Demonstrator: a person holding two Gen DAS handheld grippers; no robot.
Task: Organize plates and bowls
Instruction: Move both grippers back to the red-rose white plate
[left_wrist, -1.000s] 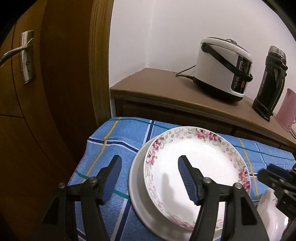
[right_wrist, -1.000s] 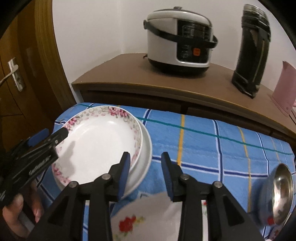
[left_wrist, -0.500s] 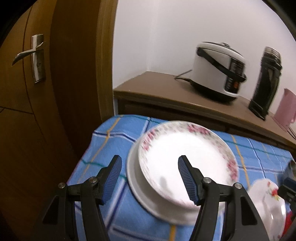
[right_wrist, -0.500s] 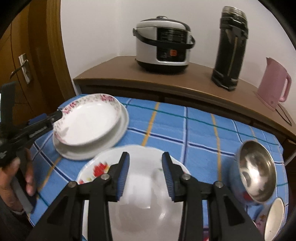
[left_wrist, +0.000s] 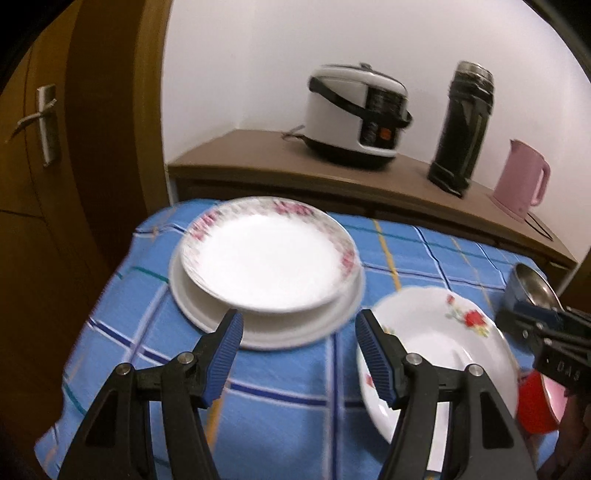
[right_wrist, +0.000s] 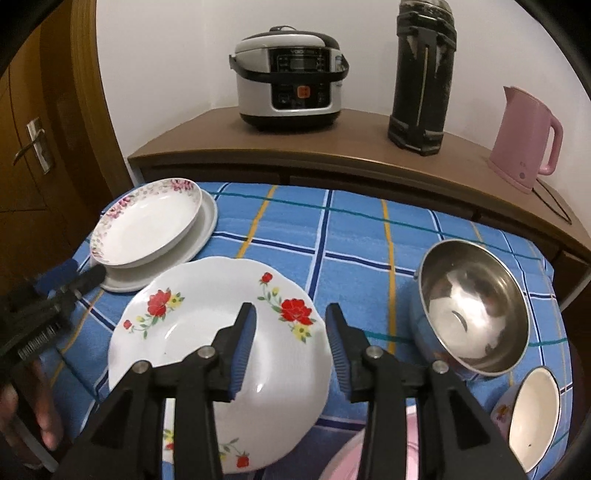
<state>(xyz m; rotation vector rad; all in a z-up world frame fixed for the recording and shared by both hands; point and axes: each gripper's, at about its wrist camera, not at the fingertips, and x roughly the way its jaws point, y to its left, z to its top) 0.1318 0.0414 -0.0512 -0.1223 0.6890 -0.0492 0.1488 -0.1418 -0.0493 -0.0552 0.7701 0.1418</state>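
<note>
- Two plates sit stacked at the far left of the blue checked tablecloth: a pink-flowered plate rests in a plain white plate.
- Near the front lies a red-flowered plate, alone on the cloth.
- To its right stands a steel bowl, and a small white-lined bowl sits at the near right corner.
- Left tool hangs wide apart above the cloth, between the stack and the red-flowered plate, gripping nothing.
- Right tool hovers over the red-flowered plate, its jaws opening with nothing pressed between them.
- Behind, a wooden counter carries a rice cooker, a black thermos and a pink kettle.
</note>
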